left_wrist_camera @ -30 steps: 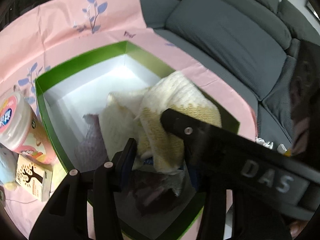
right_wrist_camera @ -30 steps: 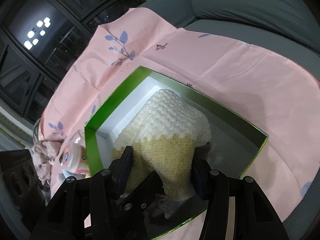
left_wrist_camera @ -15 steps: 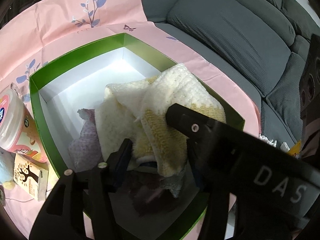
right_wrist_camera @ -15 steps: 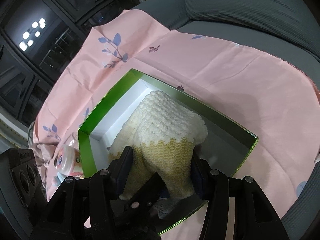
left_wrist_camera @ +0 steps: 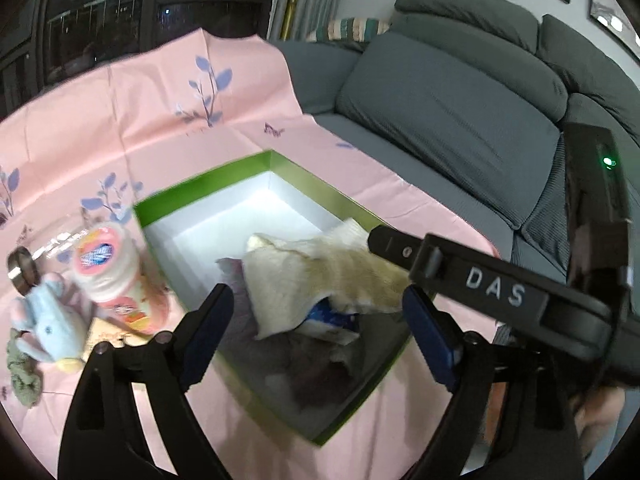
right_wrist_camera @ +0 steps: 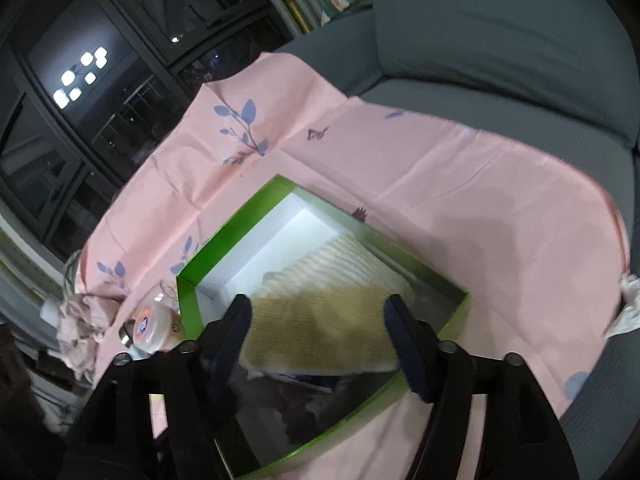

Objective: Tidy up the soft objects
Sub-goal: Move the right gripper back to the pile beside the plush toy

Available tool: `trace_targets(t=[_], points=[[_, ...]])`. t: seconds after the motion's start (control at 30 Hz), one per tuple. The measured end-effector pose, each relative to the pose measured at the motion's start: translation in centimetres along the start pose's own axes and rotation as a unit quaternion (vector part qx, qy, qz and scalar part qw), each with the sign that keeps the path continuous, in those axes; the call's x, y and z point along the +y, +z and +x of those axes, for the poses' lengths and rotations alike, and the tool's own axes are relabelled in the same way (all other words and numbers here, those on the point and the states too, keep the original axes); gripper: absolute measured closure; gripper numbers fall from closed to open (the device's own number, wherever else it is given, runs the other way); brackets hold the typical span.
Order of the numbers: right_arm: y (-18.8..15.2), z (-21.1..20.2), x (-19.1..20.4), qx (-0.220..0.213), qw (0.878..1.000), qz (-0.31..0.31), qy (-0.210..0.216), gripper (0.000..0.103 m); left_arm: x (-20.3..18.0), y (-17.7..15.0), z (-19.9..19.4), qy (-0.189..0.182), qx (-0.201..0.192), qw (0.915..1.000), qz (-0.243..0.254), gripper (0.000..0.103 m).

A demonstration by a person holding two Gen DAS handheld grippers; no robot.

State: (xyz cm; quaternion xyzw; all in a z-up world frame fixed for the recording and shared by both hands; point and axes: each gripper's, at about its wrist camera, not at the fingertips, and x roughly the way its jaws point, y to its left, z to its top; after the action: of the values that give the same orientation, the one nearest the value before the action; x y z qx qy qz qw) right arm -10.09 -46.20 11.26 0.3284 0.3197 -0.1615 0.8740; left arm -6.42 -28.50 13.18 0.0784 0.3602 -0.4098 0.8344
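Observation:
A cream and yellow knitted cloth [left_wrist_camera: 304,276] lies slack inside the green box [left_wrist_camera: 200,192], on top of purple-grey and blue-white fabrics. My left gripper [left_wrist_camera: 316,320] hovers above the box's near end. Its jaws are opening, and nothing touches the pads. In the right wrist view the same knitted cloth [right_wrist_camera: 340,268] lies flat in the box [right_wrist_camera: 224,248], below my right gripper [right_wrist_camera: 318,332]. Its jaws are opening too, clear of the cloth. One of the right gripper's black fingers [left_wrist_camera: 400,246] reaches across the box's right rim.
The box sits on a pink leaf-print sheet [left_wrist_camera: 140,120] spread over a grey sofa [left_wrist_camera: 440,100]. Left of the box are a pink tub [left_wrist_camera: 116,276], a blue plush toy [left_wrist_camera: 52,320], a green cloth [left_wrist_camera: 24,376] and a tape roll [left_wrist_camera: 22,272]. Crumpled pink fabric [right_wrist_camera: 80,328] lies at the far left.
Both grippers let go of the knitted cloth, opened wide and lifted back from the box. The cloth dropped from a raised hump to lying flat inside.

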Motion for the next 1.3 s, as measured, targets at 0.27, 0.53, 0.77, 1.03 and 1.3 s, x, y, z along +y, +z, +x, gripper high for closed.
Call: trace_targets(t=[0.27,0.53,0.77,1.03,1.3], points=[[-0.2,-2.3,1.7,-0.036,0.999,-0.025,-0.005,0.008,3.6,-1.3,-5.7,0.026,-0.047,0.9975,-0.046,0.001],[-0.9,-3.2,4.4,-0.049,0.997,-0.065,0.008,0.008,8.1,-3.8,-10.7,0.09,-0.081,0.9883,-0.093,0.001],[-2.3,-3.3,8.0,-0.046,0.99,-0.118,0.055,0.008,13.3,-6.9,-13.3,0.157,-0.081,0.9746,-0.137,0.001],[-4.1,-1.9,11.7,-0.027,0.985,-0.162,0.054,0.008,19.8,-11.6,-13.9,0.199,-0.062,0.9582,-0.196,0.001],[-6.8,0.0,16.2,0.004,0.973,-0.209,0.099,0.008,26.4,-15.9,-13.9,0.187,-0.056,0.9299,-0.312,0.003]])
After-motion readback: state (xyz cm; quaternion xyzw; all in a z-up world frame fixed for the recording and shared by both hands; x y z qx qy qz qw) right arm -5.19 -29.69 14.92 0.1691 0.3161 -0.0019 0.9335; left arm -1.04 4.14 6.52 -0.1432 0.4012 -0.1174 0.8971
